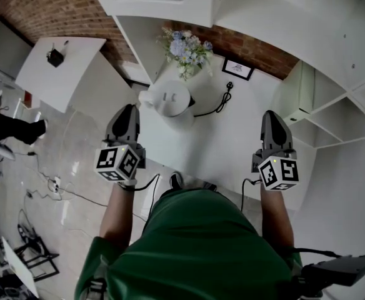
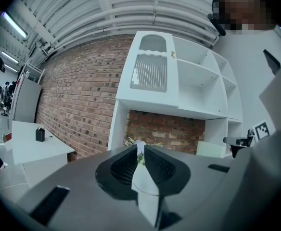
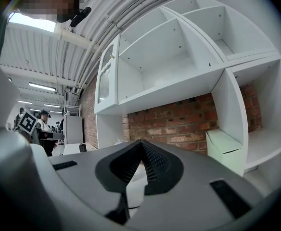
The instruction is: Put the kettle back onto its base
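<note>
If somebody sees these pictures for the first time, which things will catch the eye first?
The white kettle stands in the middle of the white counter, with pale flowers behind it and a black cord at its right. The left gripper and the right gripper hover before the counter, both shut and empty.

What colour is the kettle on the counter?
White. The rounded white kettle shows best in the head view.

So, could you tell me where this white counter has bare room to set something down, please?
The widest bare patch of the white counter lies between the power cord and the right gripper. A narrower strip runs in front of the kettle. The back is crowded: flowers, picture frame and kettle cluster there.
</note>
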A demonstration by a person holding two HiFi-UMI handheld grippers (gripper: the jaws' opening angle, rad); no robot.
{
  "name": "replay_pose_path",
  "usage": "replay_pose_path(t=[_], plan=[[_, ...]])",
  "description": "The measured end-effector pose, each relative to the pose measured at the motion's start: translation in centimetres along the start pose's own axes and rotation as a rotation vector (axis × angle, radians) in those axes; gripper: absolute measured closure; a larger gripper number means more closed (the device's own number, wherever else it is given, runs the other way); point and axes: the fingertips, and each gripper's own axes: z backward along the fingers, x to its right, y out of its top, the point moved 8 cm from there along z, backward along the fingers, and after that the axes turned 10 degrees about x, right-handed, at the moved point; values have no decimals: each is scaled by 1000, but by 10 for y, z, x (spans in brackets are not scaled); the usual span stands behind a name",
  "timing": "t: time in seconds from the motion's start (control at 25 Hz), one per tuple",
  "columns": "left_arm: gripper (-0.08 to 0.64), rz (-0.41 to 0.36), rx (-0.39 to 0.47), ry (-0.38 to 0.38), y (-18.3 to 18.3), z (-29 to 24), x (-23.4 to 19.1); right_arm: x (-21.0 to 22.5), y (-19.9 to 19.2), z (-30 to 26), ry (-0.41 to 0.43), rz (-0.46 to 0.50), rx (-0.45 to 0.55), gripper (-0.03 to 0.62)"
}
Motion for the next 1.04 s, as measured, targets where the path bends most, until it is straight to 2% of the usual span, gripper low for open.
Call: replay_pose_path(t=[1.04], plan=[[502, -6, -28, 29, -6, -1, 13, 17, -3, 5, 22, -12, -1, 571]])
